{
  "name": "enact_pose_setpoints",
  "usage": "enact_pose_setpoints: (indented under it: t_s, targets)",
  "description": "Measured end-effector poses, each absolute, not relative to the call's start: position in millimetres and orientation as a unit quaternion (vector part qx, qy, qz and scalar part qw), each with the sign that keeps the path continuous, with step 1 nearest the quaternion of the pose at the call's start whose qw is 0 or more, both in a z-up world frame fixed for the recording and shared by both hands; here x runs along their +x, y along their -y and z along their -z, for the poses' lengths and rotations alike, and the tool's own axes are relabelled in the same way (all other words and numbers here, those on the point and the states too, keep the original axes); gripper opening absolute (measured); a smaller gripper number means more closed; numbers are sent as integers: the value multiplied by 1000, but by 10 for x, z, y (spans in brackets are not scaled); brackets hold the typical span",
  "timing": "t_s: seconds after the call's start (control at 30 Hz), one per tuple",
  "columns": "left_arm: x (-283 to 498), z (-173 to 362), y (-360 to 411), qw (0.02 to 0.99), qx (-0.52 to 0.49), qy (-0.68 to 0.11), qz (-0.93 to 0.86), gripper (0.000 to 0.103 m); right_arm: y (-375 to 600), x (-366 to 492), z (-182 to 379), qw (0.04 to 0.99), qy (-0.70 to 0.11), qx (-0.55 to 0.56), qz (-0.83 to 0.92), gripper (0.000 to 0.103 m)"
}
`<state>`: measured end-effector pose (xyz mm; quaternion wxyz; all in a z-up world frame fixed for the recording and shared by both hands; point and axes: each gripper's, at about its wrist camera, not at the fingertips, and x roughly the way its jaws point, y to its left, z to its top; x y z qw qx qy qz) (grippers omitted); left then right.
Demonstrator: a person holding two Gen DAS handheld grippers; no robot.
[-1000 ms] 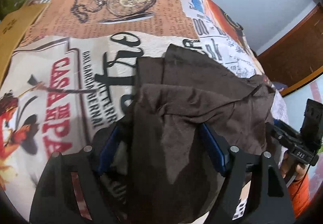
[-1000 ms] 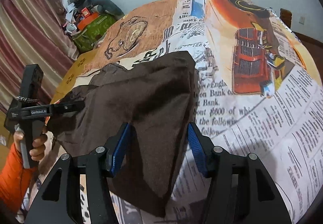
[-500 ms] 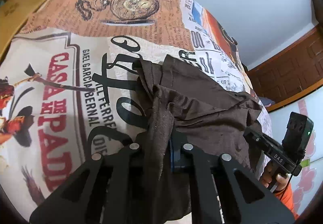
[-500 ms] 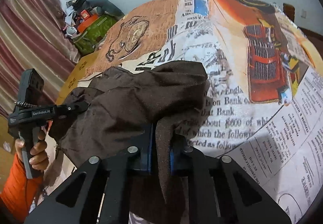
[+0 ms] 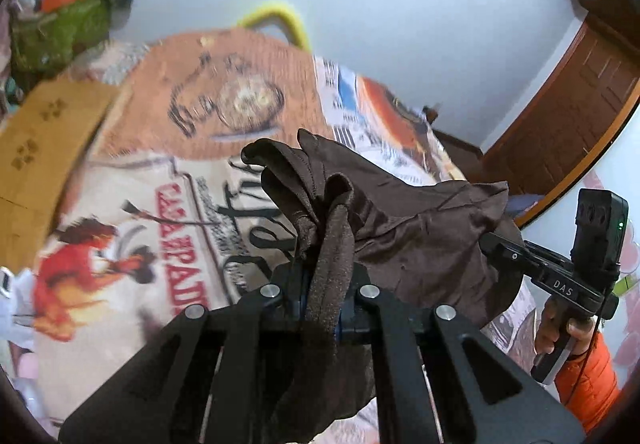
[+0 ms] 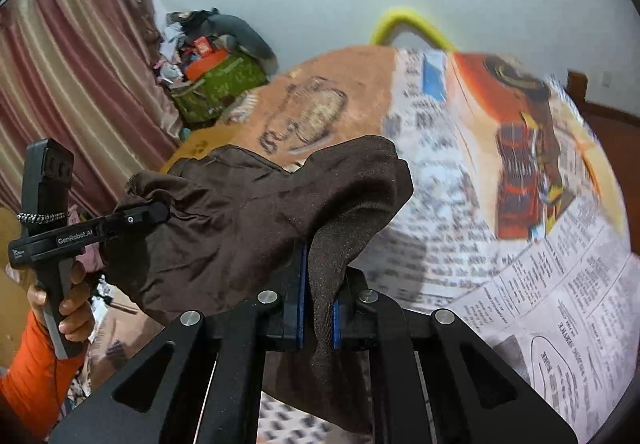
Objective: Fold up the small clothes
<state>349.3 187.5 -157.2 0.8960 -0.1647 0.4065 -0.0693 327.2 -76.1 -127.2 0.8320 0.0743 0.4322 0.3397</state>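
A dark brown garment (image 5: pixel 416 232) (image 6: pixel 240 224) hangs in the air above the printed bed cover (image 5: pixel 132 228) (image 6: pixel 460 204), stretched between both grippers. My left gripper (image 5: pixel 326 308) is shut on one bunched edge of it, the cloth rising out between the blue pads. My right gripper (image 6: pixel 318 316) is shut on the opposite edge, a flap draping down over its pads. Each wrist view shows the other gripper off to the side, pinching its end of the cloth. Most of the garment's lower part is hidden behind the fingers.
The bed cover carries newspaper, pocket-watch and red truck prints. A cardboard sheet (image 5: pixel 36 148) lies at the bed's left edge. A pile of bags and clothes (image 6: pixel 216 64) stands by the striped curtain (image 6: pixel 72 84). A yellow hoop (image 6: pixel 412 26) sits past the far end. A wooden door (image 5: pixel 568 112) stands at right.
A second ago both grippers stood open around the garment lying on the bed. They shut on its edges and have lifted it clear of the cover, so more of the room now shows.
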Motion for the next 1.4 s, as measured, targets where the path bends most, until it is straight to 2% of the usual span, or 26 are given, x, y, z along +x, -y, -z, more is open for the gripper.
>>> enact_pose_setpoints:
  t_s: [0.17,0.3,0.8,0.9,1.03,1.23,1.4]
  targets:
    - [3135,1291,-2226,905,-168,-388,47,8,536,3078,971,835,-411,63,-360,8]
    - [2945,1326,-2460,899,-171,-402,25,8,260,2934,925,828,-412,59,-375,8]
    - [2777,2727,-3088,821,-231,-520,-41,10,-491,2756,1944,768,-528,1,-361,9]
    - [2758,2840,-3194,810,-251,-527,-58,16,-461,2790,2075,761,-546,-10,-350,12]
    - [2689,2744,-3231,826,-209,-515,-95,43,-389,2743,2029,767,-540,-45,-344,17]
    - [2561,2350,-3171,855,-186,-474,-95,43,-230,2606,1675,794,-481,-67,-365,21]
    - [2505,2085,-2936,875,-180,-449,-36,46,-347,2644,1601,785,-474,-34,-398,23]
